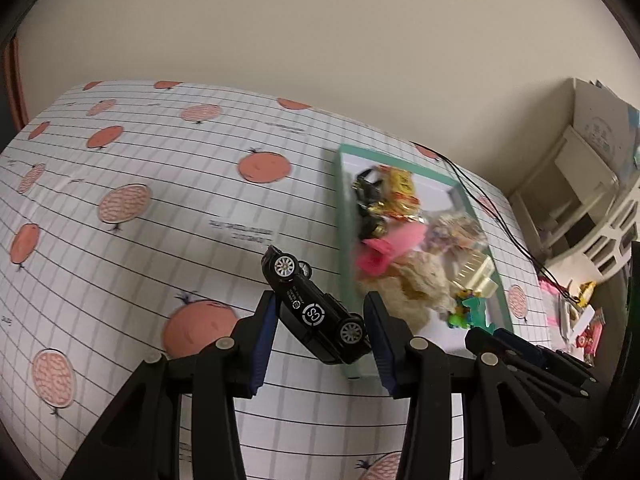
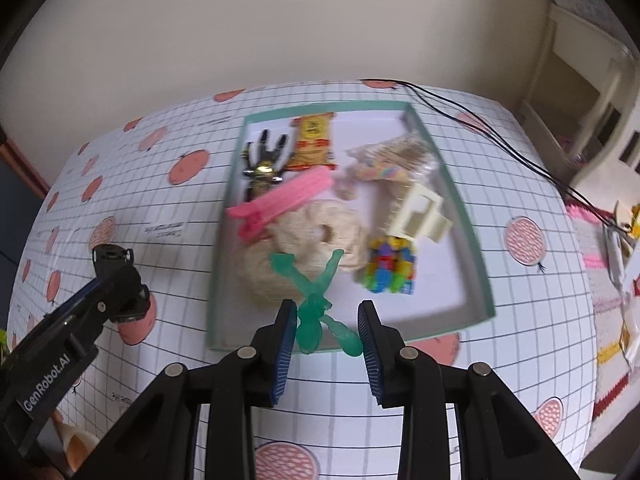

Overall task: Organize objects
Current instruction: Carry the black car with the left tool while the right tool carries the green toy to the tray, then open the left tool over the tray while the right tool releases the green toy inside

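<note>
Clamped in the left gripper (image 1: 319, 298): a black car (image 1: 316, 312), tipped on its side, silver wheels and a round white door badge facing the left wrist camera. Both blue pads pressed against it, nose up and away, tail low by the right pad. Held clear of the cloth (image 1: 160, 220), just left of the tray's near corner.

Clenched in the right gripper (image 2: 327, 306): a green figure (image 2: 316, 300), translucent, limbs spread in an X. One end against the left pad, another against the right pad. Hanging over the near edge of the tray (image 2: 218, 280), arms reaching up over the plush (image 2: 280, 264).

Inside the tray, teal rim and white floor:
- plush, beige, ring-shaped, near the middle
- pink clip (image 2: 280, 200) lying across the plush's far left edge
- black and gold figure (image 2: 264, 164) in the far left corner
- yellow packet (image 2: 314, 140) just right of it
- clear bag (image 2: 392, 160) with pale contents, far right
- cream clip (image 2: 416, 212) near the right wall
- block toy (image 2: 390, 266), many-coloured, touching the cream clip's near end

Under everything, a gridded cloth printed with pink-orange fruit. Across its far right corner, a thin black cable (image 2: 480, 128). Beyond that edge, a cream shelf (image 2: 580, 100) and small bright clutter, too blurred to name. Behind, a plain beige wall (image 2: 280, 20).
</note>
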A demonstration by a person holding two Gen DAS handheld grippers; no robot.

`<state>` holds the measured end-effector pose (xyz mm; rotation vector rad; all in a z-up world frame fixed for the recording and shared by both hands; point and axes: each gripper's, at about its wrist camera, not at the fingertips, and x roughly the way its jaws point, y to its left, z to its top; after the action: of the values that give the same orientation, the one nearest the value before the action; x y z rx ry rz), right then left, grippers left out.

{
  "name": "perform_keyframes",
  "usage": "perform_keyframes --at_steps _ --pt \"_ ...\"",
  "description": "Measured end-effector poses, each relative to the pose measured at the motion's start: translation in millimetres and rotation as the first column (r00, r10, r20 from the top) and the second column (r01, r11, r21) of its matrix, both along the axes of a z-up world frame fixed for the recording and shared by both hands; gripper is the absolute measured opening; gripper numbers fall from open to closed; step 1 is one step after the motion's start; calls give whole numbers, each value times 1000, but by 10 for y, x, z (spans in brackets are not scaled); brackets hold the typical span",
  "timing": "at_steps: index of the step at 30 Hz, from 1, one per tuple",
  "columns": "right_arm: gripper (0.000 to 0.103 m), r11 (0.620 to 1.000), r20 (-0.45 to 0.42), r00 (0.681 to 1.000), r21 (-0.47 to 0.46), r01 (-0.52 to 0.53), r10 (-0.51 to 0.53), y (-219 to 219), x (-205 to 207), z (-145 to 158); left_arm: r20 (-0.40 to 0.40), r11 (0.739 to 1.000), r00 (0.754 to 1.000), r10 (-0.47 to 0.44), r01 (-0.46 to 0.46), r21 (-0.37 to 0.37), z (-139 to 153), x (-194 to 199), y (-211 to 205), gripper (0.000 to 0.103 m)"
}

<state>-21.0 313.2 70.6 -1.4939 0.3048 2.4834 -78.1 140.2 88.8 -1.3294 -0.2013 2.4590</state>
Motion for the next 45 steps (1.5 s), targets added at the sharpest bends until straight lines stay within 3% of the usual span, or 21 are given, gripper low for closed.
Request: perform_keyframes --at_steps 10,22,45 --pt "34 996 9 996 -13 86 -86 438 135 -61 -5 997 997 -76 76 -4 -69 98 386 46" --pt "34 991 44 990 -23 134 -132 650 94 -246 9 994 994 -112 112 -7 -211 93 653 46" --pt "37 988 89 986 -39 147 -144 711 -34 -481 77 989 988 -135 139 -52 -511 -40 859 46"
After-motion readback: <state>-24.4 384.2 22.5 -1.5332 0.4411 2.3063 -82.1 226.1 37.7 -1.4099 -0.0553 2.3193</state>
